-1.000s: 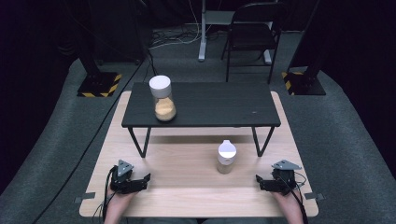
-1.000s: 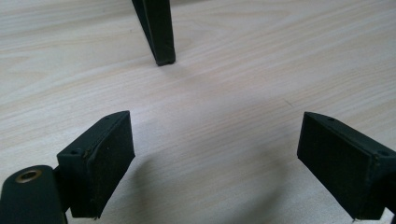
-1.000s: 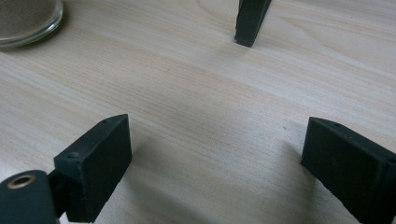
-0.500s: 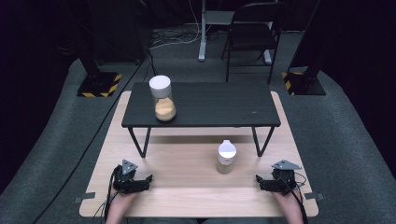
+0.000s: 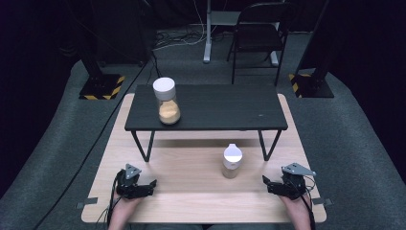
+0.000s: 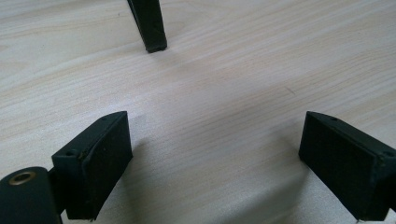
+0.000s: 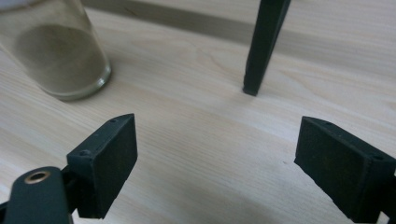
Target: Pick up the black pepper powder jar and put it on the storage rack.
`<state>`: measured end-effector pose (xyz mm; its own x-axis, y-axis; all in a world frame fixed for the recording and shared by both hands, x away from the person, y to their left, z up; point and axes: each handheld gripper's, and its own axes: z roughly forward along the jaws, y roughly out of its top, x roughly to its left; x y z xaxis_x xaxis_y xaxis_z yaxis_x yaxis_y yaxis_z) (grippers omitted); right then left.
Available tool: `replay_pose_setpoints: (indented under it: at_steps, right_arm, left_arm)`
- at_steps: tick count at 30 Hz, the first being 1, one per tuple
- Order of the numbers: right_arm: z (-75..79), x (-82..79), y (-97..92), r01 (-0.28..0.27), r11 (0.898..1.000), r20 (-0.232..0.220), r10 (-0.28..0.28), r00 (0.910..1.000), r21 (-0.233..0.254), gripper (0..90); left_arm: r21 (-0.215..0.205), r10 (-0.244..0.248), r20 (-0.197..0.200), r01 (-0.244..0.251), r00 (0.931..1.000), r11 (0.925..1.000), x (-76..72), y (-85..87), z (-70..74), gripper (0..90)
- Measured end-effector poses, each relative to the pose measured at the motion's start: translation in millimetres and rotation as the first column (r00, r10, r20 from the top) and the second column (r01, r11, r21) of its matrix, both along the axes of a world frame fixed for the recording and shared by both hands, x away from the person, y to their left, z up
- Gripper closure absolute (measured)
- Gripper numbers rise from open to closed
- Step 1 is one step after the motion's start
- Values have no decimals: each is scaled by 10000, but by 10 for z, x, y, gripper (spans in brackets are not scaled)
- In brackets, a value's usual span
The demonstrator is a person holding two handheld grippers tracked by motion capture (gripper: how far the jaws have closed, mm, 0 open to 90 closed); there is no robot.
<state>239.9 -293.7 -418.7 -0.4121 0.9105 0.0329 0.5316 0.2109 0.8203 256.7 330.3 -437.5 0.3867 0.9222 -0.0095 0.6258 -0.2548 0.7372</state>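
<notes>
In front of the black shelf (image 5: 206, 108), on the wooden table (image 5: 191, 191): small glass jar (image 5: 232, 162) with white lid, probably fragile and slippery, best taken around the middle; left gripper (image 5: 149, 185) and right gripper (image 5: 268, 184) both spread wide, holding nothing.

Pretty dim setup overall: the high view falls off to near black at the upper corners and both side edges, with light pooled on the pale table (image 5: 191, 191). It's soft and a bit grainy. The 2 gripper views are brighter, evenly lit, with soft shadows under the jaws and blurry nearest edges.
</notes>
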Motion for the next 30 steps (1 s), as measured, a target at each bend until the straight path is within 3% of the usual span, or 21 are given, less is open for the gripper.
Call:
replay_pose_setpoints:
  at_steps: [20,30]
  right_arm:
    - [197,-141,65,-961,9922,791,898,9928,795,125]
    - [280,-171,201,-1533,9853,1091,1446,9835,758,131]
  left_arm:
    - [14,-15,-12,15,10000,10000,3,-1,2,86]
    - [11,-19,-15,19,10000,10000,4,0,2,85]
